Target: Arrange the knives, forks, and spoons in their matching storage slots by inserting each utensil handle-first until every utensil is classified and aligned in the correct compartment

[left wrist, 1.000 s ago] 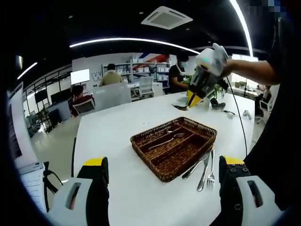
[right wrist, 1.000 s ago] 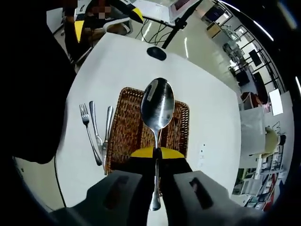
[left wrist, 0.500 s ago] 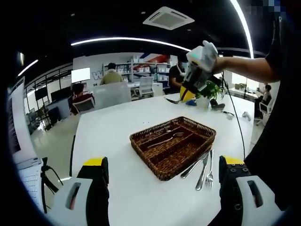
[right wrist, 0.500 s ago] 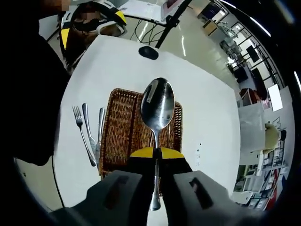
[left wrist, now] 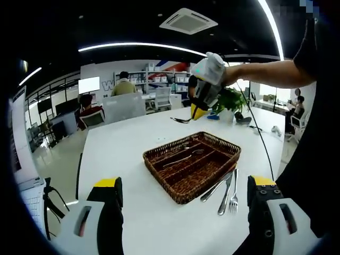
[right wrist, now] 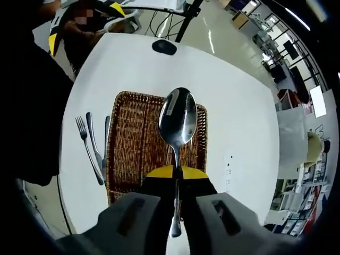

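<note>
My right gripper [right wrist: 177, 171] is shut on a steel spoon [right wrist: 178, 118], bowl forward, held high above the brown wicker tray [right wrist: 127, 139]. In the left gripper view that right gripper [left wrist: 197, 109] hovers over the tray's [left wrist: 159, 180] far side with the spoon [left wrist: 180, 120] sticking out to the left. Cutlery [left wrist: 179, 158] lies in the tray's far slot. A fork [left wrist: 233, 186] and two knives [left wrist: 219, 187] lie on the white table beside the tray's near right edge; in the right gripper view the fork [right wrist: 86, 147] is left of the tray. My left gripper [left wrist: 183, 187] is open and empty, low near the table's edge.
The white table [left wrist: 122, 154] has room left of the tray. A potted plant [left wrist: 229, 101] and small items stand at its far right. A black mouse [right wrist: 164, 47] lies beyond the tray. People sit at desks behind.
The right gripper has carried the spoon leftward in the left gripper view, from the table's far right to above the tray's far side. The left gripper has stayed put.
</note>
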The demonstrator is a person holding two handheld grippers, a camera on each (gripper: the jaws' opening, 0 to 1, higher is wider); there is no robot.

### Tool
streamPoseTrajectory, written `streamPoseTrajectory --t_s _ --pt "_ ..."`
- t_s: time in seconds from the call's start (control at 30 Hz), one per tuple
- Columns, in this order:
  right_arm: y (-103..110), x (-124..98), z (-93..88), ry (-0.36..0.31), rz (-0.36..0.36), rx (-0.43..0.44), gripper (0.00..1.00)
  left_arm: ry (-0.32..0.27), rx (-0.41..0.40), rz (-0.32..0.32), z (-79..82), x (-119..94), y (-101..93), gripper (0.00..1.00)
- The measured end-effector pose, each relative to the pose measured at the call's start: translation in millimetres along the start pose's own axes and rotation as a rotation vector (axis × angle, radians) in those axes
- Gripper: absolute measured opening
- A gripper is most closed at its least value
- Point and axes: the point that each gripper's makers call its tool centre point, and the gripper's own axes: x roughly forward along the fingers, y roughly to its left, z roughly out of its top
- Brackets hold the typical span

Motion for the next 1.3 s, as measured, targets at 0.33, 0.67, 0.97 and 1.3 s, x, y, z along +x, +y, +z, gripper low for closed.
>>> streamPoseTrajectory --t_s 0.33,0.67,0.97,1.3 --pt "-26.9 8.2 2.1 0.048 0.009 0.020 0.00 0.007 0.005 -0.009 -2.4 -1.1 -4.8 0.99" --pt "-46.8 25.0 8.5 0.078 0.042 0.039 0.00 0.008 0.000 0.002 -3.3 -2.8 -3.9 0.99" --pt "-56.9 32.2 8.6 0.090 0.050 0.075 0.00 0.016 -0.013 0.021 -8.5 -8.0 5.8 0.99" --pt "-61.9 43.5 11.7 0.086 0.053 0.071 0.00 0.022 -0.019 0.036 -12.2 -10.0 11.9 0.99"
